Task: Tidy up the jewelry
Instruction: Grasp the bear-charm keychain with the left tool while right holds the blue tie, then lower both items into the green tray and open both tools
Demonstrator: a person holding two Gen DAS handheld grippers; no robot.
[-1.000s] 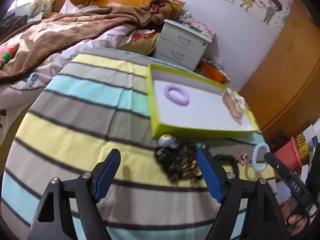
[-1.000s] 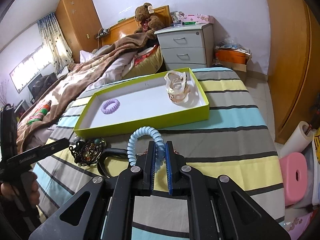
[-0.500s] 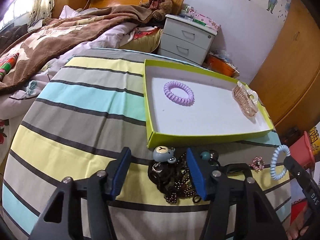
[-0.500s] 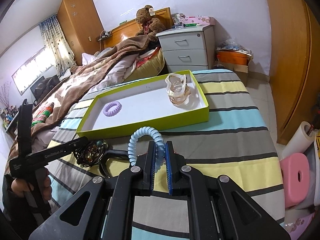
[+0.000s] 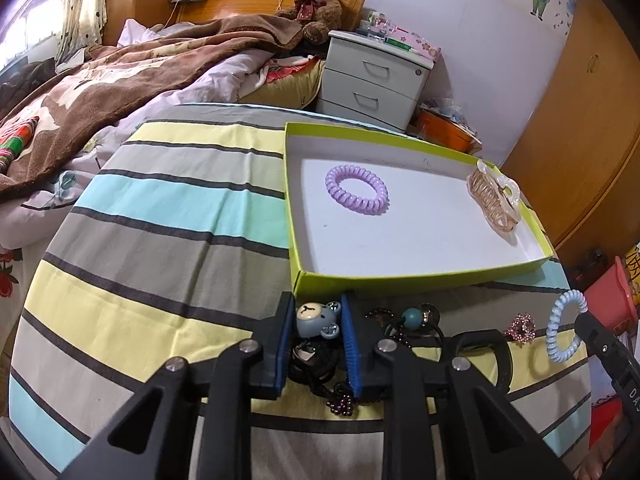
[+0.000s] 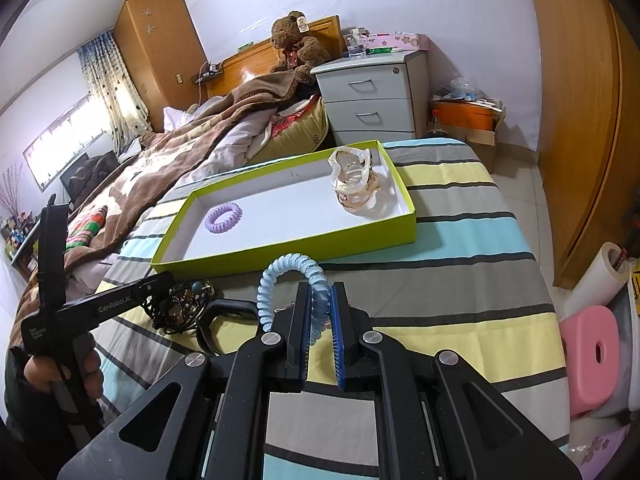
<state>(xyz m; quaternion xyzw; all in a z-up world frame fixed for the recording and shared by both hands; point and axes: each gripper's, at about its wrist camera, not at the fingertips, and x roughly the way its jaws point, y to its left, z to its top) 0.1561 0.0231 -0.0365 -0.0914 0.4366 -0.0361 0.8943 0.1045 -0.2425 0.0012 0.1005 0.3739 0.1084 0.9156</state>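
A green box (image 5: 420, 278) (image 6: 280, 248) with a white floor lies on the striped cloth. In it are a purple coil hair tie (image 5: 356, 189) (image 6: 223, 217) and a clear amber hair claw (image 5: 494, 196) (image 6: 356, 184). My left gripper (image 5: 314, 326) is shut on a blue bear hair tie (image 5: 318, 319) at the box's near wall, over a heap of dark beaded jewelry (image 5: 328, 376) (image 6: 178, 310). My right gripper (image 6: 319, 304) is shut on a light blue coil hair tie (image 6: 290, 276) (image 5: 566, 332), held above the cloth.
A black band (image 5: 486, 344) (image 6: 216, 322) and a small pink sparkly clip (image 5: 520, 326) lie on the cloth to the right of the heap. A bed with a brown blanket (image 5: 120, 76) is to the left, a grey nightstand (image 5: 372, 84) behind, a pink stool (image 6: 592, 356) on the floor.
My left gripper moved forward to the heap and its fingers closed from wide open onto the blue bear hair tie. My right gripper stayed shut on the blue coil tie.
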